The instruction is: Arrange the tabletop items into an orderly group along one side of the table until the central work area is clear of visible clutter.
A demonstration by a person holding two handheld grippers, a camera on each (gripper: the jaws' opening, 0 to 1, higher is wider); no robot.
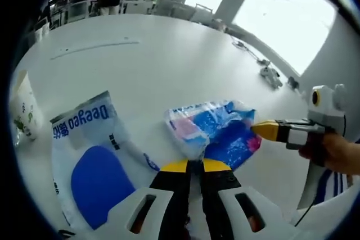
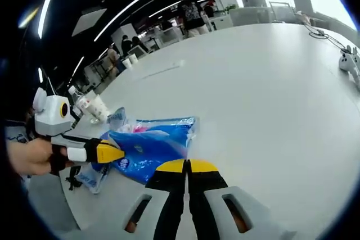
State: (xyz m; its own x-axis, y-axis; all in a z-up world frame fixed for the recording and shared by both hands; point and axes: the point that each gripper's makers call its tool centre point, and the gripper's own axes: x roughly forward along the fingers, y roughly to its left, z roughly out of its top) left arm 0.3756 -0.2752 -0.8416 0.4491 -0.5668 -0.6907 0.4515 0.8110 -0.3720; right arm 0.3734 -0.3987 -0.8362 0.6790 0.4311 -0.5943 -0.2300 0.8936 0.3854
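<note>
A soft plastic pack (image 1: 216,130), blue and pink, lies on the white table (image 1: 152,60). My left gripper (image 1: 189,166) is shut, its yellow tips right at the pack's near edge; whether film is pinched I cannot tell. The right gripper (image 1: 263,130) comes in from the right, held by a hand, with its yellow tip against the pack's far end. In the right gripper view the same pack (image 2: 149,144) lies ahead and to the left of my shut right gripper (image 2: 185,166). The left gripper (image 2: 112,153) touches the pack's other end.
A large white bag with a blue oval and "Deeyeo" print (image 1: 90,161) lies left of the pack. A white printed cup (image 1: 22,108) stands at the far left, also the cup (image 2: 95,105). Cables and small devices (image 1: 270,74) sit near the window edge. People stand beyond the table (image 2: 191,12).
</note>
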